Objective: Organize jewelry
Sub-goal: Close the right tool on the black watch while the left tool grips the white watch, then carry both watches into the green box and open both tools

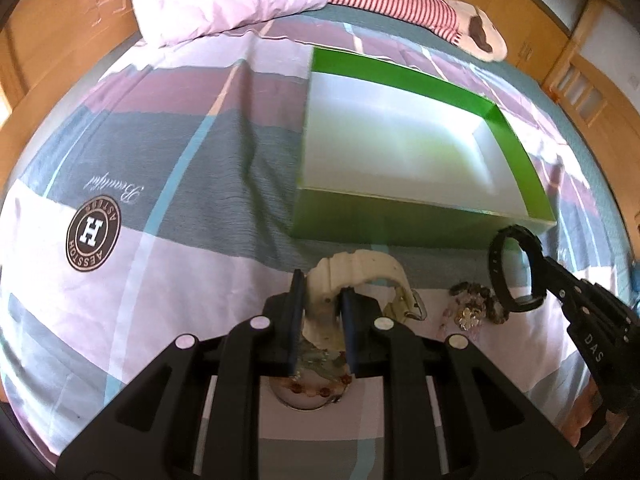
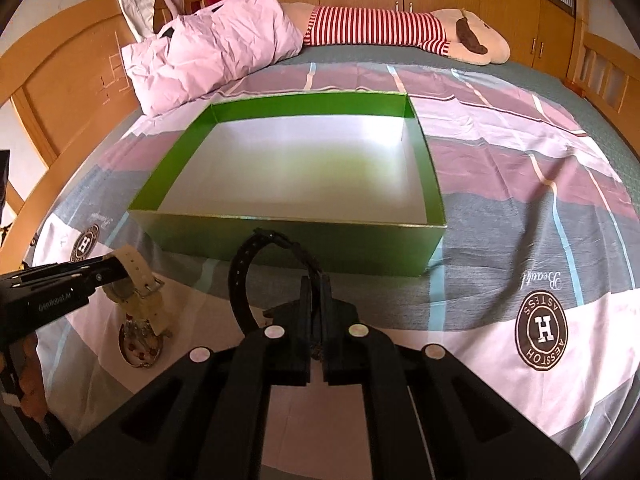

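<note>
My left gripper [image 1: 322, 288] is shut on a cream wristwatch [image 1: 360, 264], lifted just above the bedspread in front of the green box [image 1: 400, 224]. My right gripper [image 2: 316, 282] is shut on the strap of a black wristwatch [image 2: 240, 280], whose loop hangs up and to the left before the green box [image 2: 300, 240]. The box is open with a bare white floor. In the right wrist view the left gripper [image 2: 116, 266] shows at the left with the cream wristwatch [image 2: 138, 268]. The right gripper [image 1: 540, 264] and black wristwatch [image 1: 498, 276] show at the right of the left wrist view.
A small heap of beaded jewelry [image 1: 472, 306] lies on the bedspread between the grippers. A round dish with red beads [image 2: 140, 348] sits under the cream watch. A pink pillow [image 2: 208, 48] and a striped plush toy [image 2: 380, 28] lie beyond the box, with a wooden headboard [image 2: 60, 92] at the left.
</note>
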